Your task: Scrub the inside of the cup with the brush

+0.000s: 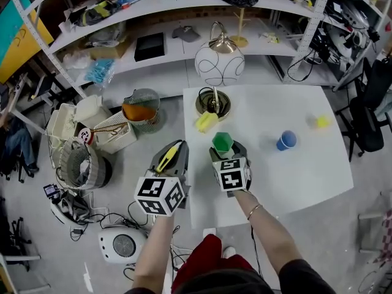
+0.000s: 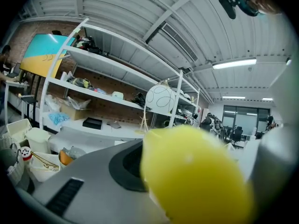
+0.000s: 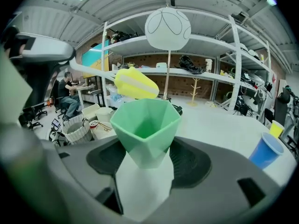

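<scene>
- Above the near left part of the white desk (image 1: 306, 176), the right gripper (image 1: 223, 147) holds a green cup (image 3: 145, 125) upright, its fingers (image 3: 219, 171) clenched on the lower part of the cup.
- Just left of it, the left gripper (image 1: 173, 154) has its fingers (image 2: 84, 181) grasping a yellow brush (image 1: 207, 121).
- The brush head is close to the far left side of the cup rim, outside the cup.
- A blue cup (image 1: 286, 140) stands on the desk further right, and a globe lamp (image 1: 219, 63) at its far left.

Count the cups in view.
3: a green cup held in the right tool, a blue cup on the white table, a small yellow cup beyond it. Shelf clutter may hide more.
</scene>
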